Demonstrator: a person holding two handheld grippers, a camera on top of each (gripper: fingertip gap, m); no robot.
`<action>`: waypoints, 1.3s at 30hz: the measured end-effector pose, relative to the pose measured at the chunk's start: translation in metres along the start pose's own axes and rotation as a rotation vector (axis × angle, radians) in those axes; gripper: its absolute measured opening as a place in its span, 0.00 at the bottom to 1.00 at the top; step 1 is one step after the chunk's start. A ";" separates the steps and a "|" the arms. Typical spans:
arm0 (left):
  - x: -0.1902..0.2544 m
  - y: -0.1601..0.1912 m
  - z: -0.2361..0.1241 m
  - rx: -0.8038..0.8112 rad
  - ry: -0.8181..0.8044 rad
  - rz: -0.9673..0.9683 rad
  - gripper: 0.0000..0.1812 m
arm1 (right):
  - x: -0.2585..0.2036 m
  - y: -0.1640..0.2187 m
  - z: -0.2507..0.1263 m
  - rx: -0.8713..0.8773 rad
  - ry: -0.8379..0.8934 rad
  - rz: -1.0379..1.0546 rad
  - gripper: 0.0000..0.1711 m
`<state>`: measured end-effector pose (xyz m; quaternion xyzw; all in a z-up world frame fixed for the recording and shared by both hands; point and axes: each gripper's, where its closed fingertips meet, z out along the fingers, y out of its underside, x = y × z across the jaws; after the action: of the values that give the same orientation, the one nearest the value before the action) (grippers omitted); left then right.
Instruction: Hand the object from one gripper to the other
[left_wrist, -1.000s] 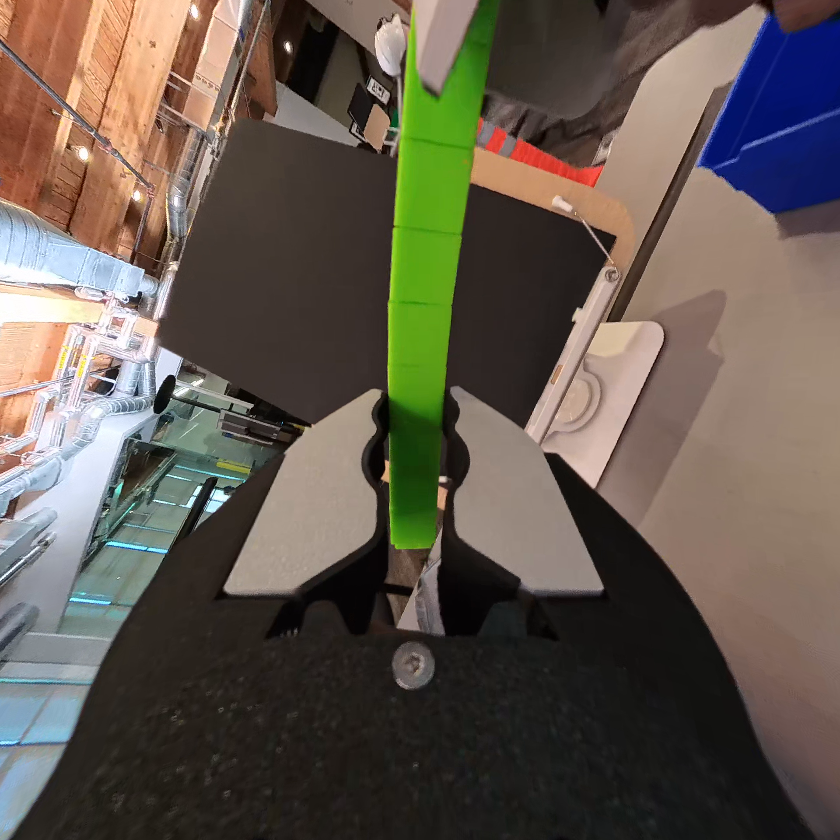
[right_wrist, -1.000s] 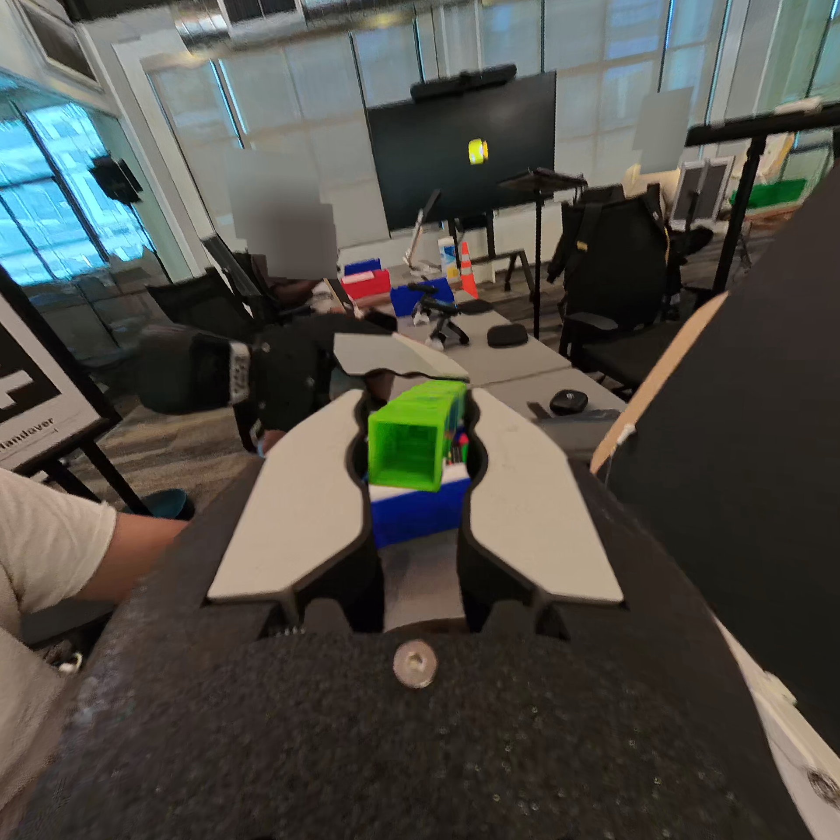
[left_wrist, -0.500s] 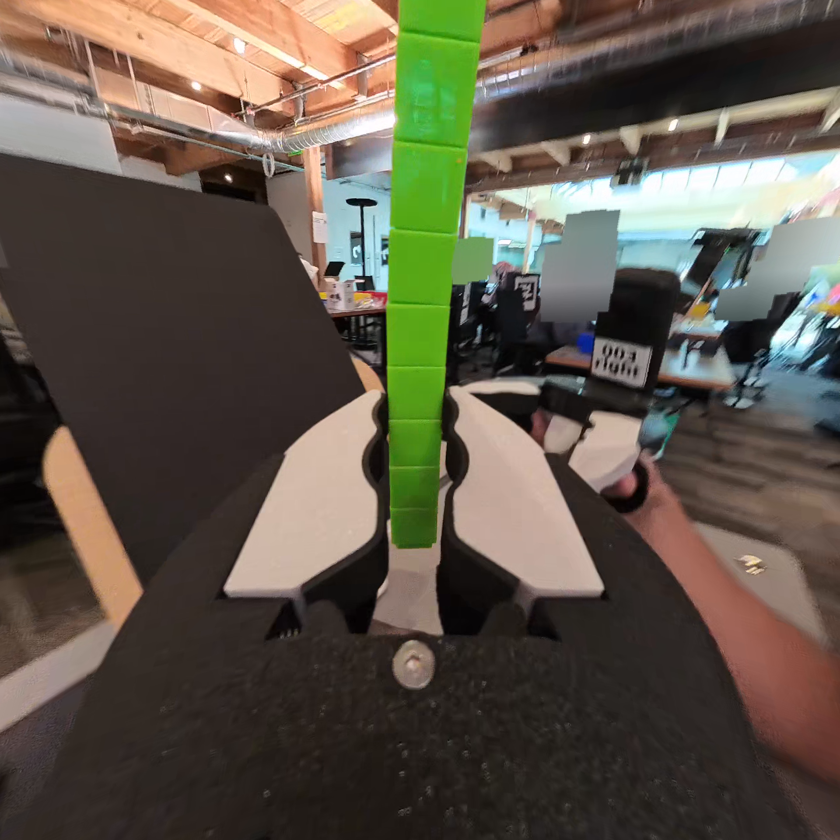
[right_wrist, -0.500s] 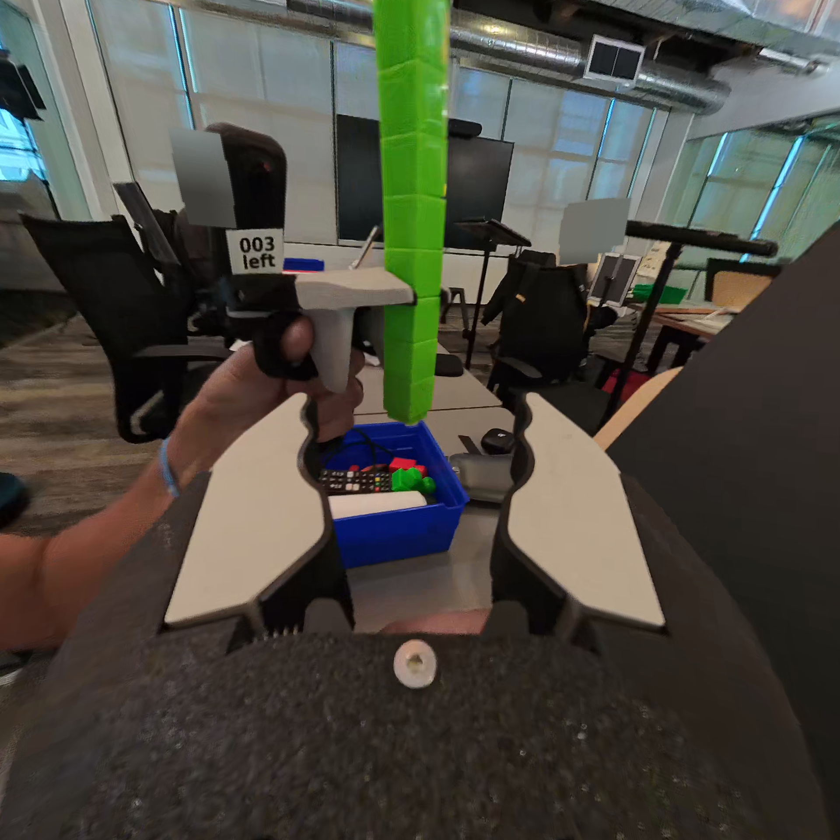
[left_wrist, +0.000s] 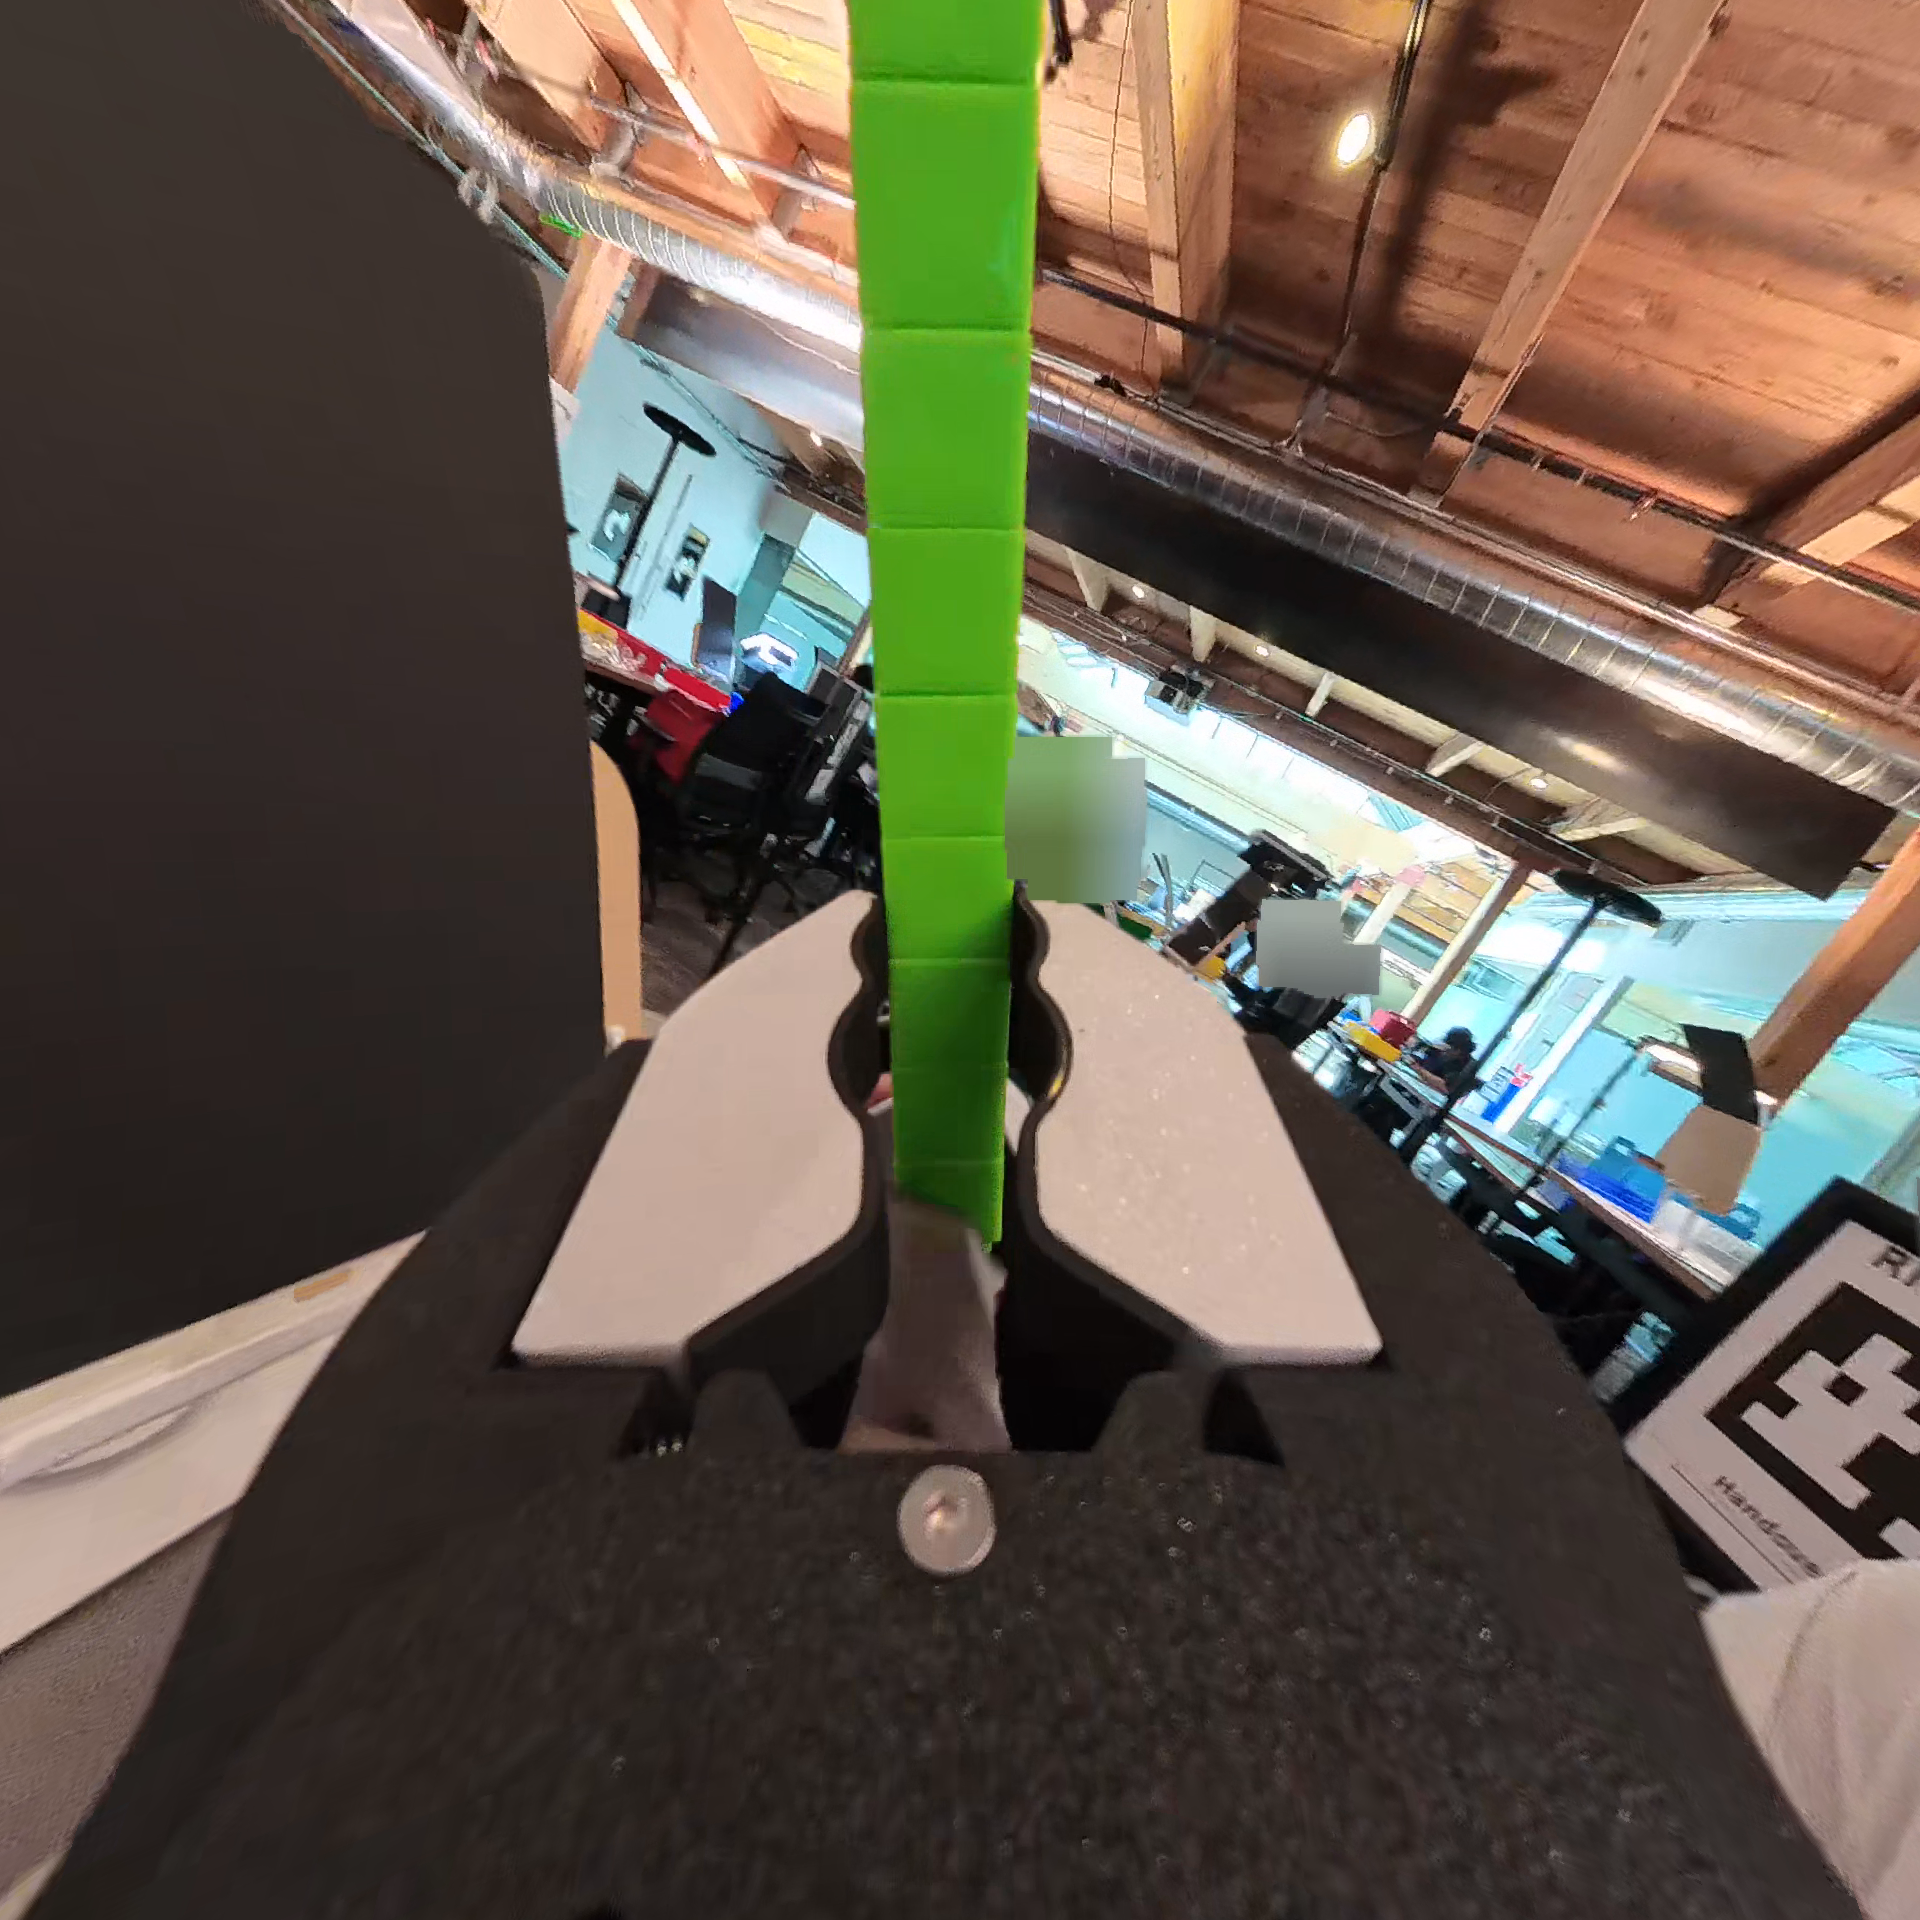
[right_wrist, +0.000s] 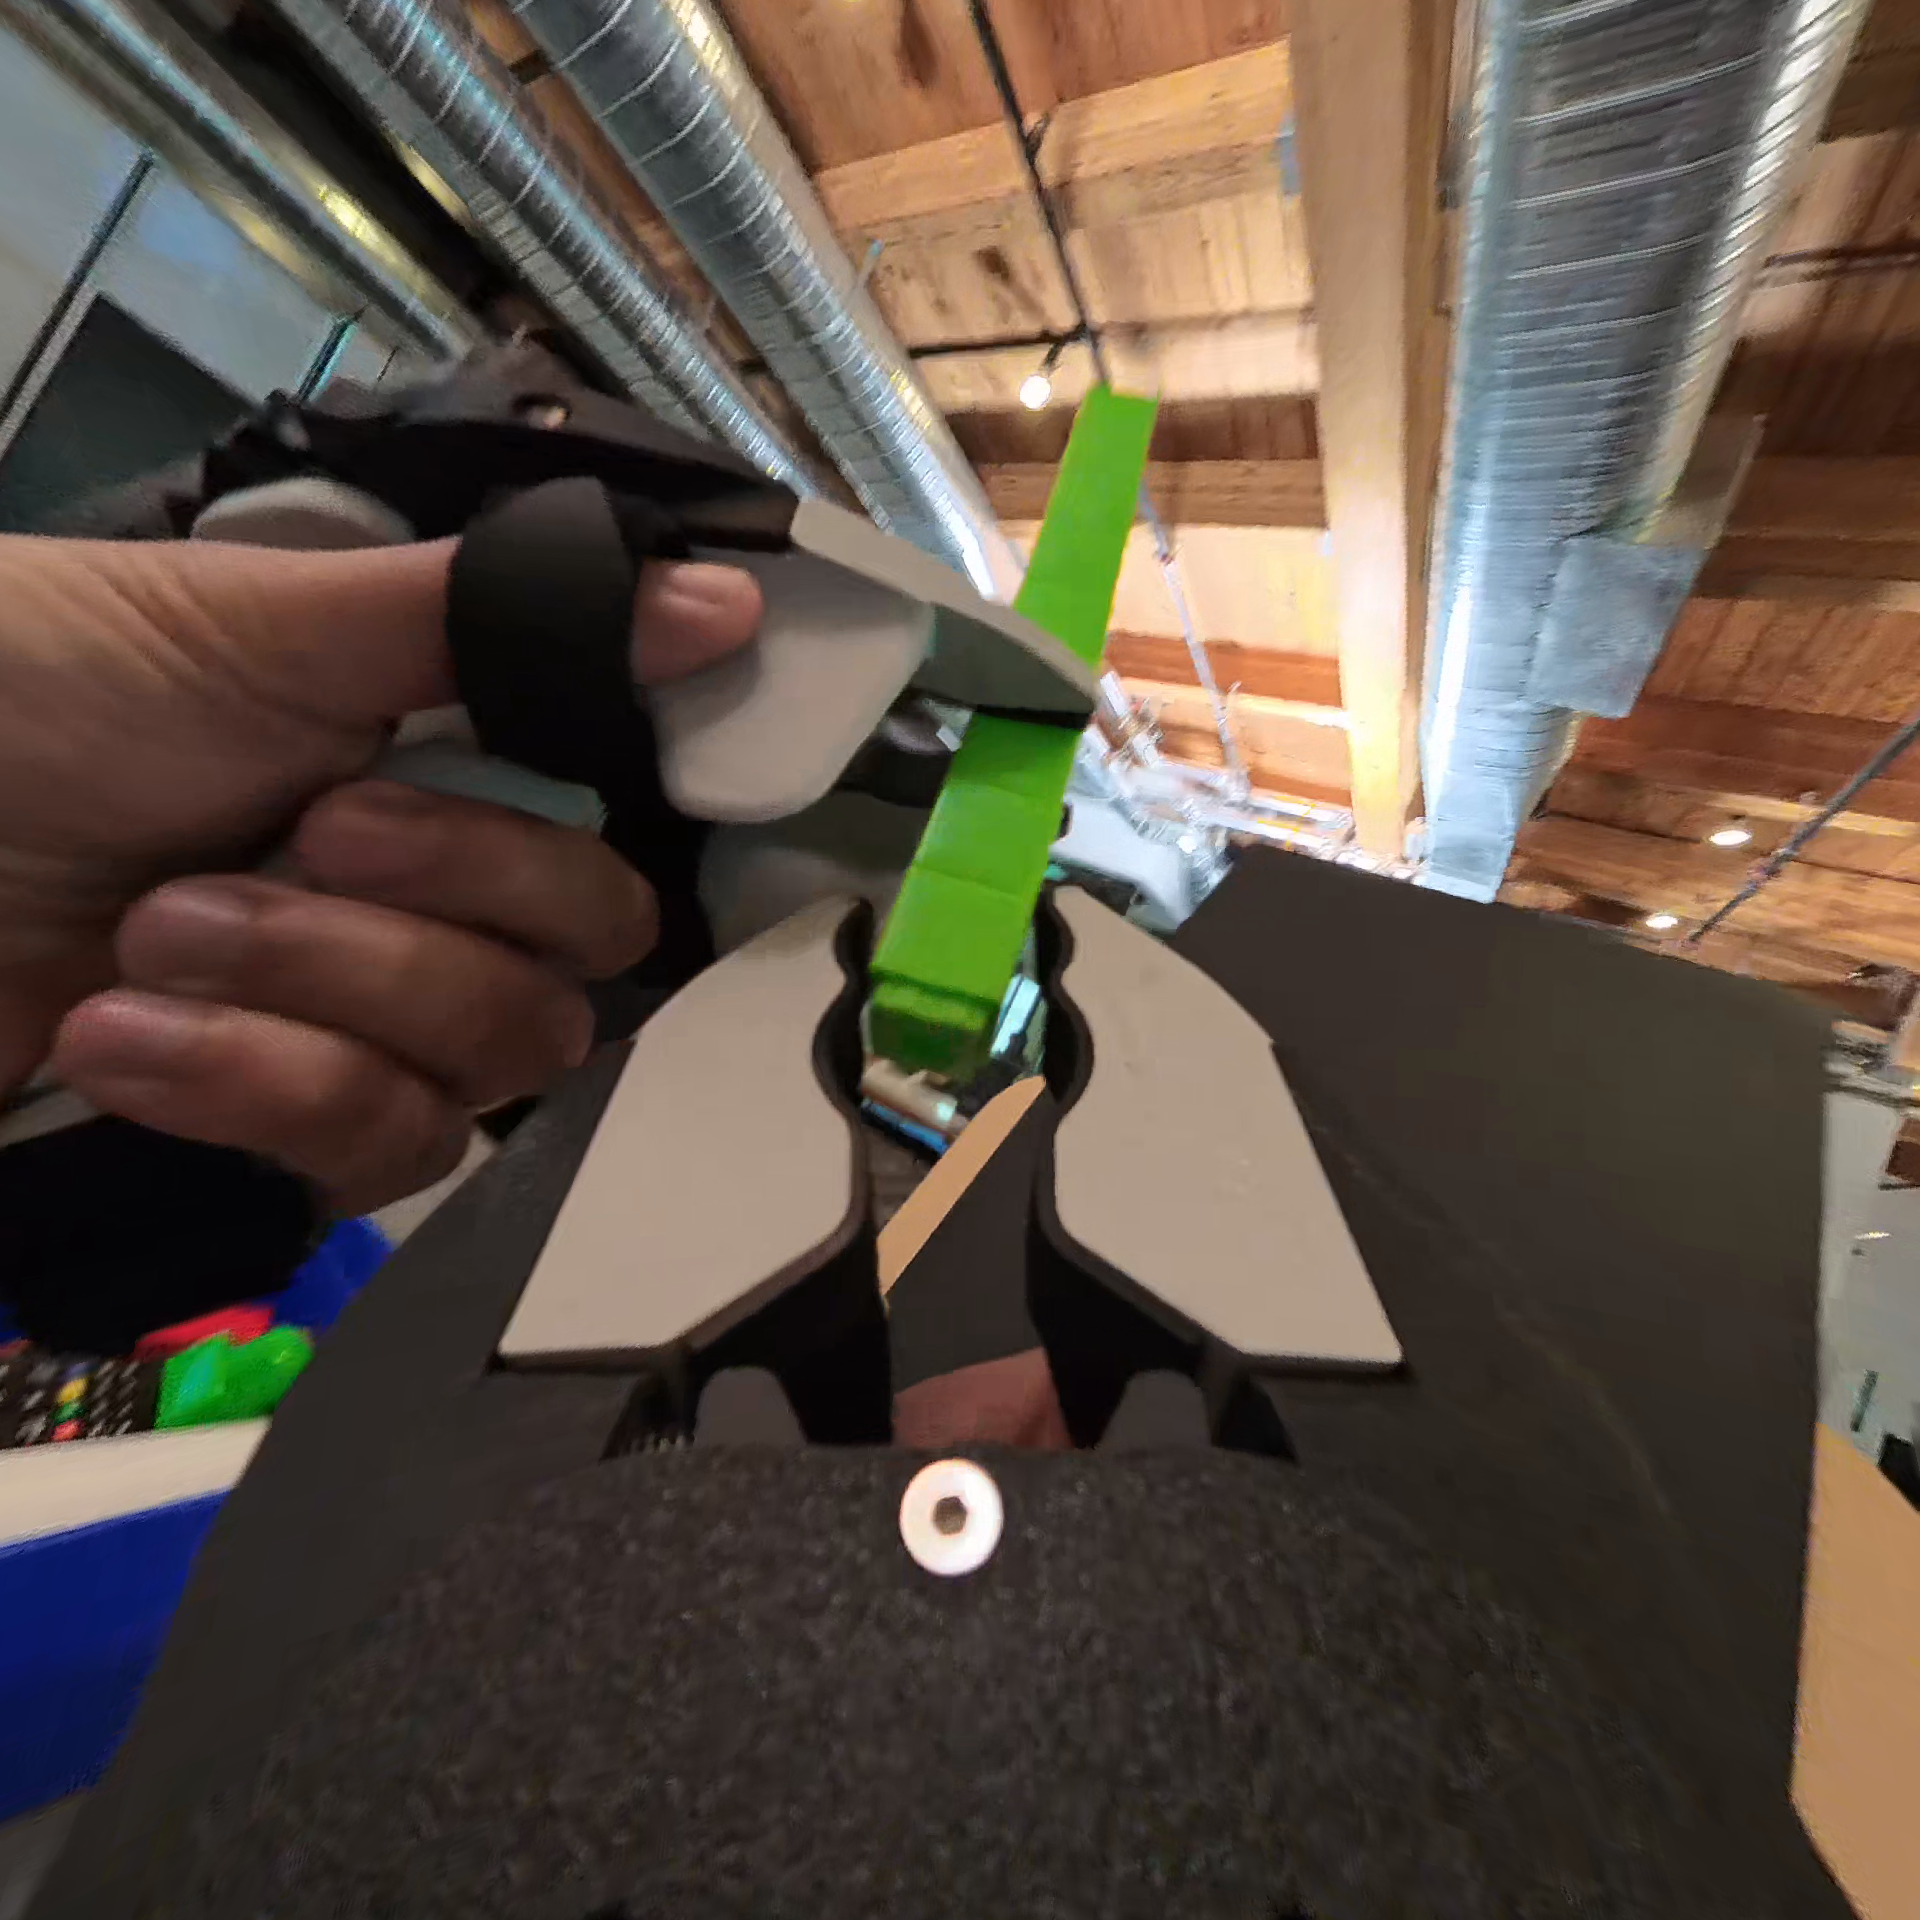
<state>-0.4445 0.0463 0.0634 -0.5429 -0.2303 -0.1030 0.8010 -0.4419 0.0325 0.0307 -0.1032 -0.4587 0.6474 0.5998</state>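
Wooden beams and silver ducts fill the background above an open workshop. Against them a green bar (left_wrist: 943, 644) of joined segments is held upright, its lower end clamped between the pads of the left gripper (left_wrist: 945, 1049). Near the bar's lower tip, the right gripper (right_wrist: 951, 997) is seen with its fingers (right_wrist: 707, 1122) slightly apart on either side; contact cannot be told. Beside the bar, a hand (right_wrist: 281, 831) is wrapped around the left gripper's handle. Below the bar, at lower left, a blue bin (right_wrist: 94, 1579) with small coloured pieces is seen; a black panel (right_wrist: 1507, 1091) stands to the bar's right.
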 end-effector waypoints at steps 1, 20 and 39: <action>0.001 0.003 0.001 -0.011 0.015 -0.015 0.12 | 0.005 -0.006 -0.004 0.041 0.019 -0.001 0.16; -0.011 -0.054 -0.056 0.057 -0.127 0.231 0.28 | 0.055 -0.032 -0.021 0.018 -0.372 0.511 0.13; -0.002 -0.033 -0.016 0.135 -0.013 0.204 0.13 | -0.007 -0.006 -0.003 0.266 -0.562 1.634 0.13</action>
<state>-0.4556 0.0189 0.0850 -0.5091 -0.1853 -0.0017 0.8405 -0.4334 0.0268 0.0304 -0.1654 -0.2928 0.9243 -0.1805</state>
